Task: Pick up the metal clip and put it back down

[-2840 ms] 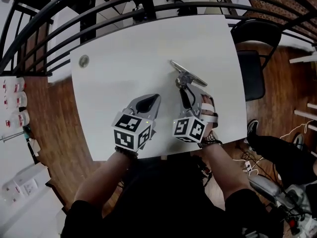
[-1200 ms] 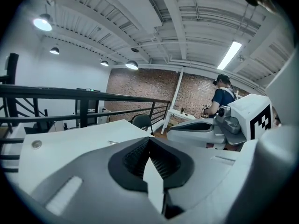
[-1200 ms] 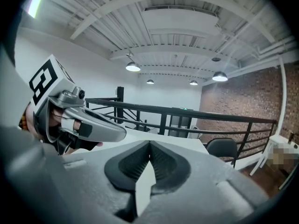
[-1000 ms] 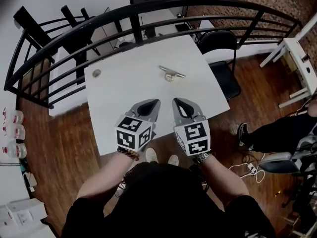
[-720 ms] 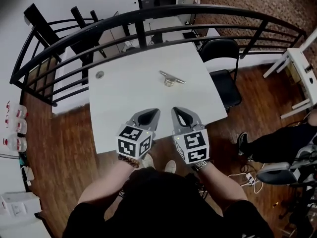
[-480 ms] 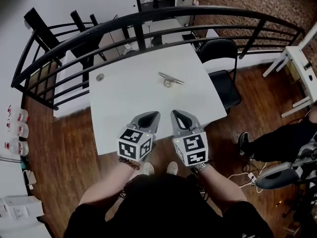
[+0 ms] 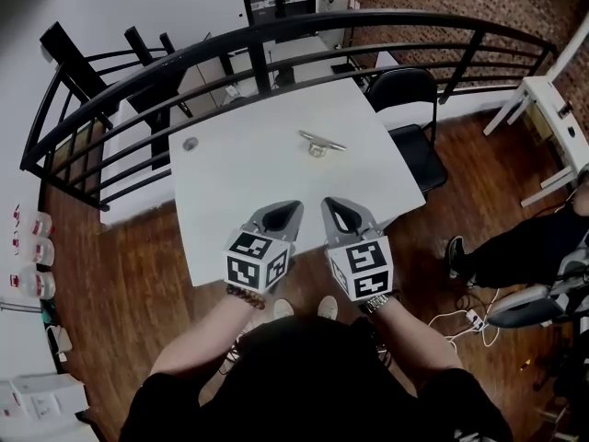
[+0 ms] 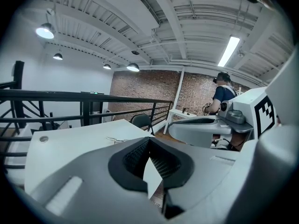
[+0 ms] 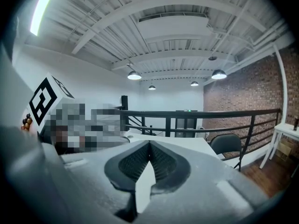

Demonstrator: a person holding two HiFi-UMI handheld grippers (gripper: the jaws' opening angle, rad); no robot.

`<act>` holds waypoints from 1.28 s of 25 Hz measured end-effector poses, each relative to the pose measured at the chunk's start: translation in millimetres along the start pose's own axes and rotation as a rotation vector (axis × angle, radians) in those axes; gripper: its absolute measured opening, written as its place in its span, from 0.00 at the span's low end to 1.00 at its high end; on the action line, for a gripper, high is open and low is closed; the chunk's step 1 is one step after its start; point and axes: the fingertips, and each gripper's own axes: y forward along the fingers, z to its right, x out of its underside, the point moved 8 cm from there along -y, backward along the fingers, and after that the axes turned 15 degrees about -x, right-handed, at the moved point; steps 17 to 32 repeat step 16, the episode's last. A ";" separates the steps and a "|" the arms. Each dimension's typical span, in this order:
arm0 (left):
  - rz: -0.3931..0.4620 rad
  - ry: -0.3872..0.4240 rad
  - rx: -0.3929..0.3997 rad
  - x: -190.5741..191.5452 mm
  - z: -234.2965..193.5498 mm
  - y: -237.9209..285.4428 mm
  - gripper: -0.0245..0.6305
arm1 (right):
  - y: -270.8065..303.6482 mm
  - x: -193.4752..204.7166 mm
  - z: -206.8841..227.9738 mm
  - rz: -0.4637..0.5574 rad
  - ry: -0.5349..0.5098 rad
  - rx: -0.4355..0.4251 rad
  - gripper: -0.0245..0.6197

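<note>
**Clip back on the tabletop, both grippers drawn away**

A few seconds ago the right gripper (image 7: 335,210) was out at the metal clip (image 7: 321,143). Now it has pulled back to the near edge of the tabletop (image 7: 239,178), level with the left gripper (image 7: 287,212). The clip lies alone on the white surface, well ahead of both sets of jaws and a little nearer the line of the right ones, with nothing touching it. Over the last second its place has not changed and the grippers have hardly moved. Judging by this, the pick-up and put-down are done and nothing is left but to rest.

In the right gripper view the jaws are fully closed, the ribbed pads (image 9: 161,164) meeting at the tip with nothing between them. The left gripper view shows the same: pads pressed together and empty. The clip (image 8: 116,139) shows as a thin glint far ahead of them on the tabletop.
</note>
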 end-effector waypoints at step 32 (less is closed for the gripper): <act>0.008 0.005 0.023 5.4 -4.9 -20.8 0.06 | -0.4 -6.2 -23.8 0.002 -0.012 0.002 0.03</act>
